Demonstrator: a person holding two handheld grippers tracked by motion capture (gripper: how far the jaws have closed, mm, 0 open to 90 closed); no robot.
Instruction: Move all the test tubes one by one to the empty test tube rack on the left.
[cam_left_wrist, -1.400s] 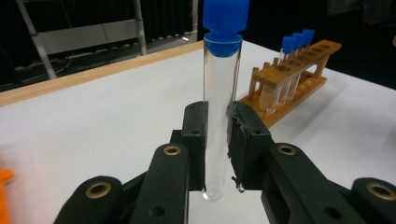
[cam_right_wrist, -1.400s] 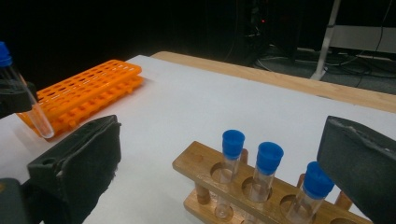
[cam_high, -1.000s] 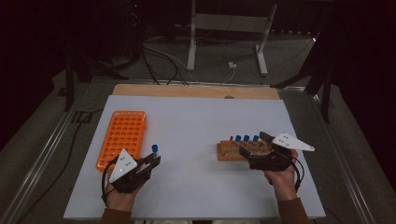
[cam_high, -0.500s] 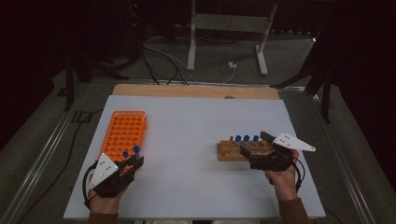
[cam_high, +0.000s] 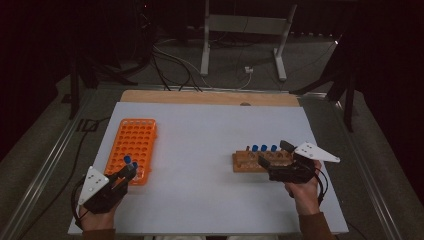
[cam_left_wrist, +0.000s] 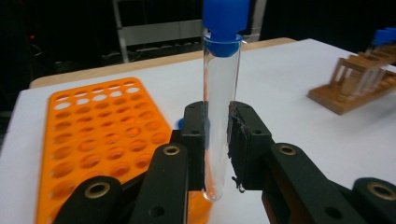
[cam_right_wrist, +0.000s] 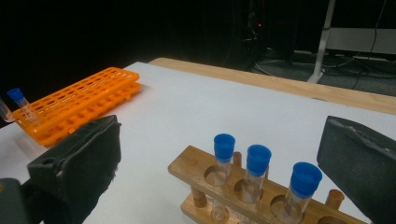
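1. Left gripper (cam_left_wrist: 217, 140) pinches a clear blue-capped test tube (cam_left_wrist: 219, 107) upright, over the orange rack's (cam_high: 132, 150) near right corner, by the worktop's (cam_high: 200, 130) front-left corner.
2. Seat it well: centre the tube bottom over a free hole, keep it vertical, lower straight, release only once seated.
3. Orange rack: one blue-capped tube (cam_right_wrist: 21, 105) at its near end, other holes look empty.
4. Wooden rack (cam_right_wrist: 243, 191), toward the front right: three capped tubes.
5. Right gripper (cam_right_wrist: 219, 163) spread, flanking that rack.
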